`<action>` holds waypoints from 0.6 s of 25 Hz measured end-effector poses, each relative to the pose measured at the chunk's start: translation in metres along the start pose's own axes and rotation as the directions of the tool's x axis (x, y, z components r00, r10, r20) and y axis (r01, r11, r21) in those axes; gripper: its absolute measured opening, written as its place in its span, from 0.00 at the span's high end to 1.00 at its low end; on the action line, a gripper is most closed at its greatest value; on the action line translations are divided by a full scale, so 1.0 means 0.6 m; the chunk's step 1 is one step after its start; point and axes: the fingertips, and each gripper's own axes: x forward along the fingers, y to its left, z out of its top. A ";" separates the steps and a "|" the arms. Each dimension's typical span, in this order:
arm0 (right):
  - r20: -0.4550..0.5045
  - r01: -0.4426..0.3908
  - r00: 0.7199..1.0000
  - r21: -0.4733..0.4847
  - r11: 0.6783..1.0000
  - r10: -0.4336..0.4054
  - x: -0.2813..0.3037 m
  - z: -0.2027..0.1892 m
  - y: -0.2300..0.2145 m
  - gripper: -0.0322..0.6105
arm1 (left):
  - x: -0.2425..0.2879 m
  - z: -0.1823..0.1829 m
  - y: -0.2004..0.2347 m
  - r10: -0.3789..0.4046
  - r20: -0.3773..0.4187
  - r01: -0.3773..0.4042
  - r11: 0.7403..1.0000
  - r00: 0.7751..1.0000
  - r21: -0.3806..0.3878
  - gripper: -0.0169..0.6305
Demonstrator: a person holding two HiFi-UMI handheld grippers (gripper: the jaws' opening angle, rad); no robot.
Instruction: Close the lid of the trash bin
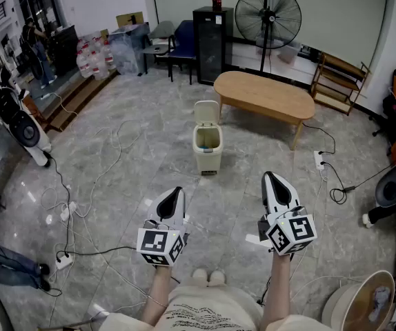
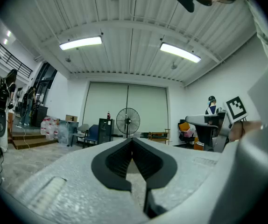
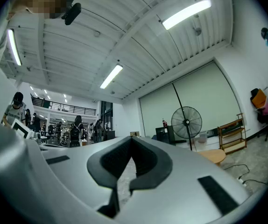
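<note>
- The left gripper (image 1: pixel 176 193) is held out level in front of the person, at the lower left of the head view. In the left gripper view its jaws are closed tip to tip on nothing (image 2: pixel 133 141), and the bin does not appear there.
- The trash bin (image 1: pixel 207 148) stands on the grey tiled floor (image 1: pixel 143 164), ahead of the person and roughly midway between the two grippers. It is just in front of the near left end of a low oval wooden table (image 1: pixel 263 94).
- Its lid (image 1: pixel 206 111) is open. It stands upright at the back edge of the bin, on the side away from the person, and the pale inside of the bin is exposed.
- The right gripper (image 1: pixel 271 179) is at the lower right of the head view, tipped slightly upward. Its jaws are also closed and empty (image 3: pixel 130 139). Its own view looks over the floor toward the pedestal fan (image 3: pixel 186 122) and the table's end, and the bin is not in it.
- Both grippers are well apart from the bin, with open floor between, and neither touches the lid.
- By my reading the task has not begun in any visible way, since nothing about the lid is closed.
- All of it is left to do: walk up to the bin, bring one gripper behind or above the raised lid, and tip it forward and down until it sits on the rim.
</note>
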 end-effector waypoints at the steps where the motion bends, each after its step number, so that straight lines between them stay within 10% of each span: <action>1: -0.002 -0.002 1.000 0.000 1.000 0.002 -0.004 -0.004 0.003 0.94 | -0.005 -0.004 -0.001 0.000 -0.003 0.000 1.000 1.000 0.000 0.94; 15: -0.002 -0.062 0.998 0.017 0.998 0.062 -0.003 -0.017 0.000 0.94 | -0.007 -0.007 0.001 0.024 0.007 -0.024 1.000 1.000 -0.017 0.94</action>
